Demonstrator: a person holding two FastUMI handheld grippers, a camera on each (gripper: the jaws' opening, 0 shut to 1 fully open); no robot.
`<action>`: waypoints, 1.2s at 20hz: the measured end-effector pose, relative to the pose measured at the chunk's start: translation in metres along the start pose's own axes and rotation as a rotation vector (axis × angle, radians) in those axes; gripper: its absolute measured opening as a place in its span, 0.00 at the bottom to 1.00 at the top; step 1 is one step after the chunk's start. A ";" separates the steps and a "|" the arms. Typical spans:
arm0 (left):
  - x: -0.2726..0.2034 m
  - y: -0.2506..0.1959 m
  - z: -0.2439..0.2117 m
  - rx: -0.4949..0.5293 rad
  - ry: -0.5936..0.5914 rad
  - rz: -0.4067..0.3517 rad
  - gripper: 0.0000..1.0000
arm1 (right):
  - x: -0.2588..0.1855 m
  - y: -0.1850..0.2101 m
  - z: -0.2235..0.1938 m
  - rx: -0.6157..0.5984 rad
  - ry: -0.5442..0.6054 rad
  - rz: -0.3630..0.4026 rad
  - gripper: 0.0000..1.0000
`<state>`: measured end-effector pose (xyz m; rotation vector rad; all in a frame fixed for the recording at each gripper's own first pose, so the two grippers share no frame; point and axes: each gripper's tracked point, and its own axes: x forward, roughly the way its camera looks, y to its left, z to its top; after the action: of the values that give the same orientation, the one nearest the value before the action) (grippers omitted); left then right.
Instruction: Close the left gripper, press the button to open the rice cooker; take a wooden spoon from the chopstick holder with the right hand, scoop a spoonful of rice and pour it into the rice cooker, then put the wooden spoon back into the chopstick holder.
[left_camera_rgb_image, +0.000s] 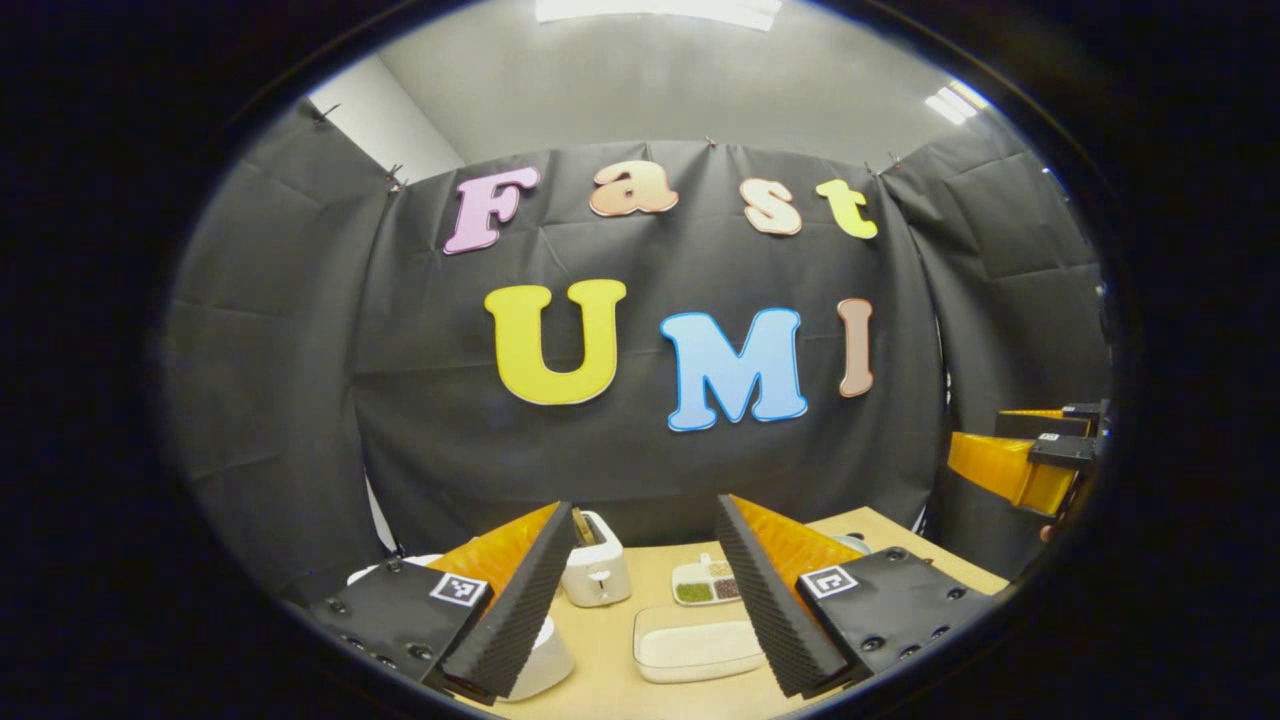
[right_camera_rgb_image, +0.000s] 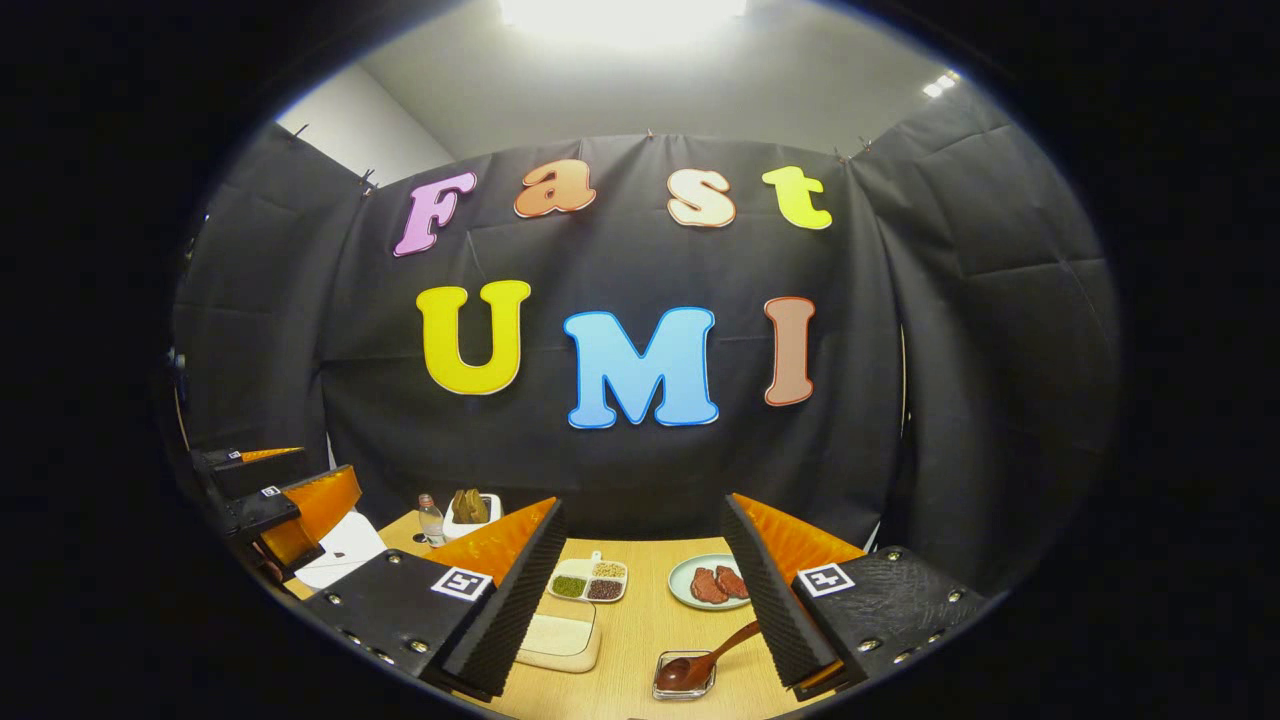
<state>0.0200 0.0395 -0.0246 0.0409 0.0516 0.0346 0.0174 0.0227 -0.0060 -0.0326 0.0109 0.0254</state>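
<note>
Both grippers, left gripper and right gripper, spread wide, gripping nothing, hovering above the table; left not yet clenched for the button press. Just ahead: tray of rice untouched, white rice cooker partly hidden behind a left finger, lid state unclear, chopstick holder beyond with wooden spoon seemingly in it. Judged at the very start, every step left.

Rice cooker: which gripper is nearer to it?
Left. The left gripper hangs just above the rice cooker; the right gripper is off to its right, over the middle of the table.
</note>
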 end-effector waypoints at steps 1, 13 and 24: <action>0.001 0.006 -0.003 -0.008 0.009 0.006 0.98 | 0.001 0.000 -0.002 0.002 0.004 0.001 0.95; 0.020 0.138 -0.133 -0.192 0.405 0.157 0.09 | 0.012 0.000 -0.025 -0.012 0.057 0.008 0.95; 0.053 0.212 -0.232 -0.244 0.662 0.239 0.09 | 0.026 -0.007 -0.044 -0.013 0.112 -0.002 0.95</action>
<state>0.0537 0.2628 -0.2499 -0.2111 0.7040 0.2930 0.0433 0.0149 -0.0500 -0.0469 0.1229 0.0218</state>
